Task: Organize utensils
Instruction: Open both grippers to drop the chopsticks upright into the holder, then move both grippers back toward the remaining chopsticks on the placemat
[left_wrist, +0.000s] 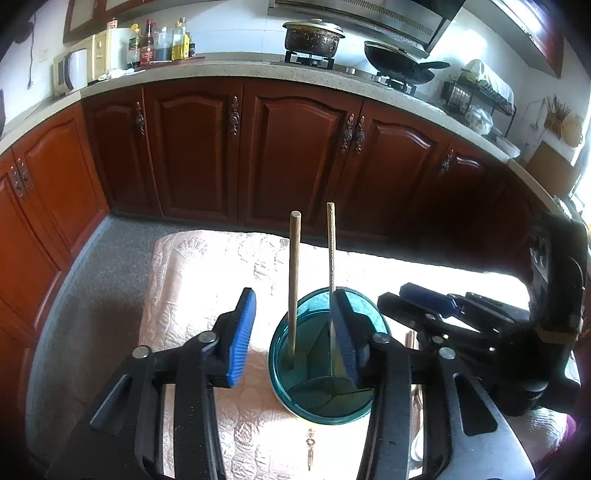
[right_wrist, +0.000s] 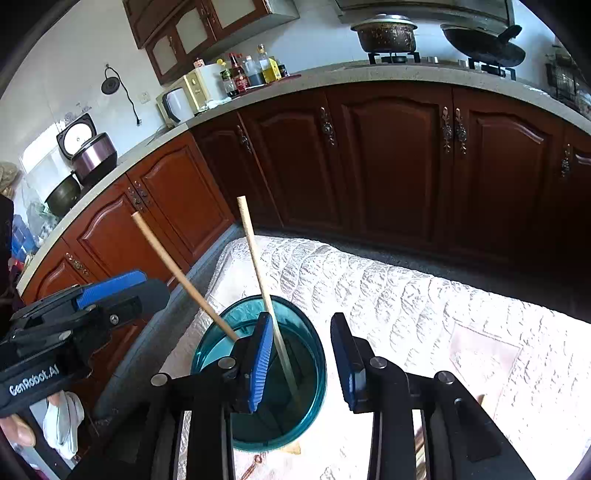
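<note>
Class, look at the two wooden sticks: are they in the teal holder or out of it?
In. Both wooden sticks stand with lower ends inside the teal holder, tops rising above its rim.

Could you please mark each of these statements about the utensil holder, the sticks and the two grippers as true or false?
1. Two sticks stand in the teal holder. True: the thicker wooden stick and the thin stick both rest inside it.
2. The left gripper clamps the wooden stick. False: its jaws stand open and the stick is free between them.
3. The holder sits on a pale quilted cloth. True.
4. The right gripper is shut. False: a clear gap shows between its pads.
5. The holder has fallen on its side. False: it stands upright.
</note>
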